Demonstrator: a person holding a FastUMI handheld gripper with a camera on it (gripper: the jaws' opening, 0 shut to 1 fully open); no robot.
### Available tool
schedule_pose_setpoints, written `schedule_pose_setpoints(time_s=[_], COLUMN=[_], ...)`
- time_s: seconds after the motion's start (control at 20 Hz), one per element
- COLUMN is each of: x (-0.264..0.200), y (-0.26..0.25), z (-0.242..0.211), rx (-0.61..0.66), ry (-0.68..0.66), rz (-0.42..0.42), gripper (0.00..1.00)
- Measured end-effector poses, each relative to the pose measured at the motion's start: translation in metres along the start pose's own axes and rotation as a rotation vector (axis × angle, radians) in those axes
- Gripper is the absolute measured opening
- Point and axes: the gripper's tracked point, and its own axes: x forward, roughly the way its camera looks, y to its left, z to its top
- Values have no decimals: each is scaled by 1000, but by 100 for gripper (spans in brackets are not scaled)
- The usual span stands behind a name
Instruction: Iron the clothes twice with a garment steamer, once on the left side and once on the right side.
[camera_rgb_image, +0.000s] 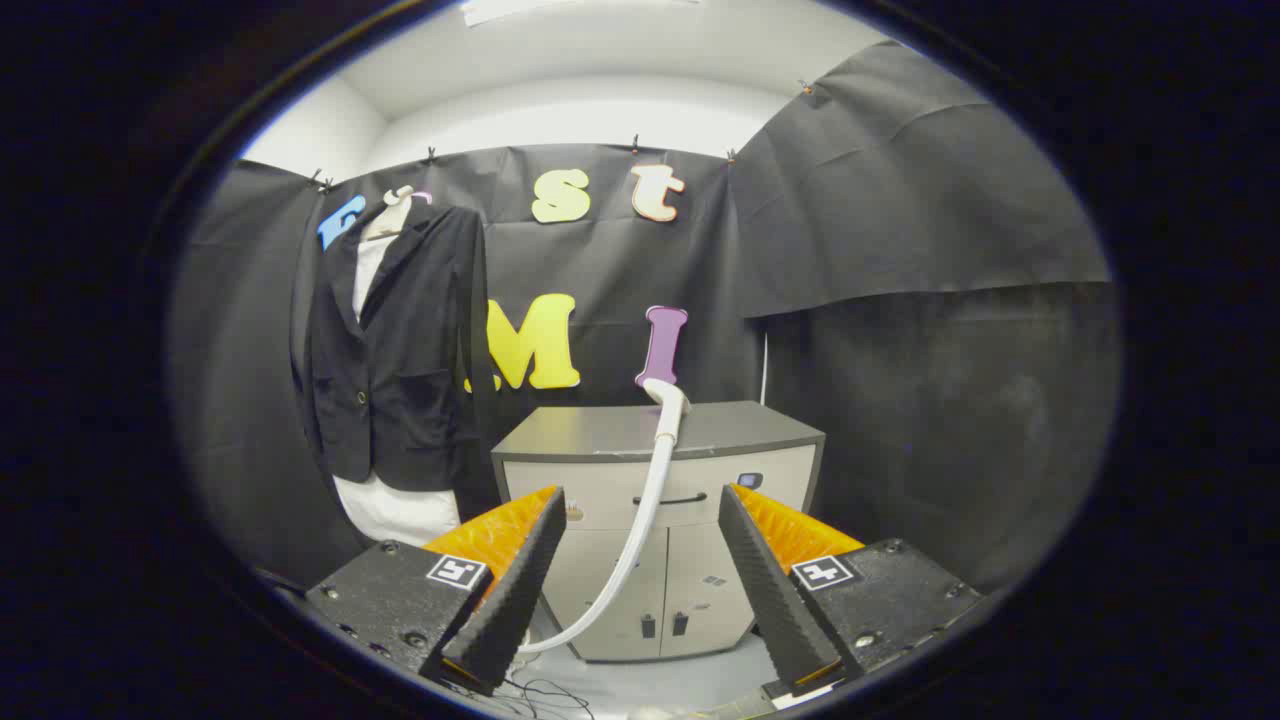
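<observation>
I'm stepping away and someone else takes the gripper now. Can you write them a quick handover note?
Gripper: jaws open, holding nothing.
Steamer: head rests on the grey cabinet, beyond the jaws; its white hose curves down between them to the floor.
Jacket: dark, over a white shirt, hanging on the booth wall beside the cabinet.
Done: nothing visibly; steamer not picked up.
Left: grasp the steamer, pass once down the jacket's left side, once down its right.

open gripper (640, 520) faces cabinet (655, 500) w/ steamer hose (640, 520) across; room left toward jacket (395, 350).
</observation>
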Motion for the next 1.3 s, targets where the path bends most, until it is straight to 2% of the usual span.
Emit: schedule_pose_setpoints(time_s=[0.85,1.05,1.3], x=[-7,12,69], y=[4,-6,-22], z=[18,41,81], rx=[-30,-29,-30], ry=[-21,-30,-53], rz=[-20,-39,-22], gripper=[96,96,96])
